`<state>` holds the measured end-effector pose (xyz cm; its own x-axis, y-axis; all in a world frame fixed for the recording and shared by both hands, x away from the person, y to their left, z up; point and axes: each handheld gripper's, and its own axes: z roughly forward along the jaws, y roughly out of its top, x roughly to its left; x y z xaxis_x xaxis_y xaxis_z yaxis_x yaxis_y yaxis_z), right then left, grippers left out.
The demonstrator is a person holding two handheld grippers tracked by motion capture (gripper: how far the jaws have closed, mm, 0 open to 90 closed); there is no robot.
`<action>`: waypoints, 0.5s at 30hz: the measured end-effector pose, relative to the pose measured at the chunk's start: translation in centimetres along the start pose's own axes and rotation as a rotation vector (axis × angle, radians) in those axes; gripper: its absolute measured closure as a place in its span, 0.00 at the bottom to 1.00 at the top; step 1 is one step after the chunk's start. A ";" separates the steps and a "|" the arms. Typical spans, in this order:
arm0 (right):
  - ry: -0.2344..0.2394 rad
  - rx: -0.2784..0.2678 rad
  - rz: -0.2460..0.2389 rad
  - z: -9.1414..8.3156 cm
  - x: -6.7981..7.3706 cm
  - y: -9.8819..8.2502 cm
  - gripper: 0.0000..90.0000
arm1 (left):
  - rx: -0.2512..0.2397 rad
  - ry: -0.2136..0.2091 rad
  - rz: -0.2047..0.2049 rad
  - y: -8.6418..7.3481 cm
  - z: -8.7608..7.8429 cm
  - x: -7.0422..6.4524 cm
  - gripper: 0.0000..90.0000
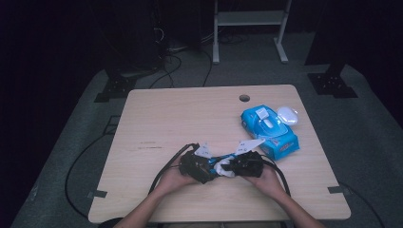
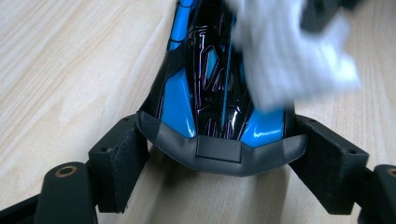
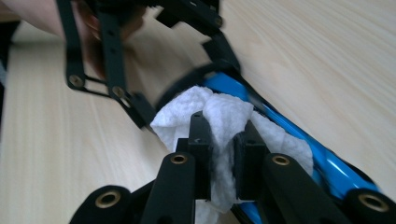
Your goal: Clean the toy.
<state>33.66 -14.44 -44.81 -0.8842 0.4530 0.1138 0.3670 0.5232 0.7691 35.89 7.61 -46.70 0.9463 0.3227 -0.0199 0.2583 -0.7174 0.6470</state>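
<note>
A glossy blue-and-black toy car (image 2: 205, 70) lies on the wooden table (image 1: 166, 114) near its front edge. My left gripper (image 2: 219, 140) is shut on the car's grey end piece, with one pad against each side. My right gripper (image 3: 223, 140) is shut on a crumpled white wipe (image 3: 224, 112), which rests on top of the car (image 3: 322, 158). In the high view the left gripper (image 1: 209, 170) and the right gripper (image 1: 228, 167) point at each other, with the wipe (image 1: 222, 169) between them. The wipe hides part of the car's top.
A blue pack of wipes (image 1: 270, 128) lies on the table's right side, with a white oval lid (image 1: 287, 115) beside its far end. A round cable hole (image 1: 244, 98) sits near the far edge. Cables trail off the front left.
</note>
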 end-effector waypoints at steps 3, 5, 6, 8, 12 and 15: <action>0.038 0.015 -0.024 1.5 1.0 0.8 0.88 | 0.012 -0.001 0.016 0.0 -0.1 0.1 0.27; 0.036 0.018 -0.040 1.9 1.3 0.9 0.88 | 0.017 -0.003 0.017 -0.1 -0.1 0.1 0.27; 0.042 0.020 -0.036 1.9 1.1 1.1 0.88 | 0.010 -0.008 0.008 -0.1 -0.1 0.1 0.27; 0.040 0.018 -0.016 1.3 0.6 0.8 0.88 | 0.014 -0.005 0.008 -0.1 -0.1 0.1 0.27; -0.006 0.024 0.015 -0.8 -0.6 -0.7 0.88 | 0.017 -0.004 0.008 0.0 -0.1 0.1 0.28; -0.049 0.035 0.061 -2.2 -1.9 -2.3 0.87 | 0.011 -0.002 0.009 0.0 -0.1 0.0 0.28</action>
<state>33.87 -18.09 -45.39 -0.8450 0.5193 0.1276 0.4301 0.5182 0.7392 35.87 7.68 -46.67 0.9490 0.3150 -0.0153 0.2517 -0.7271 0.6387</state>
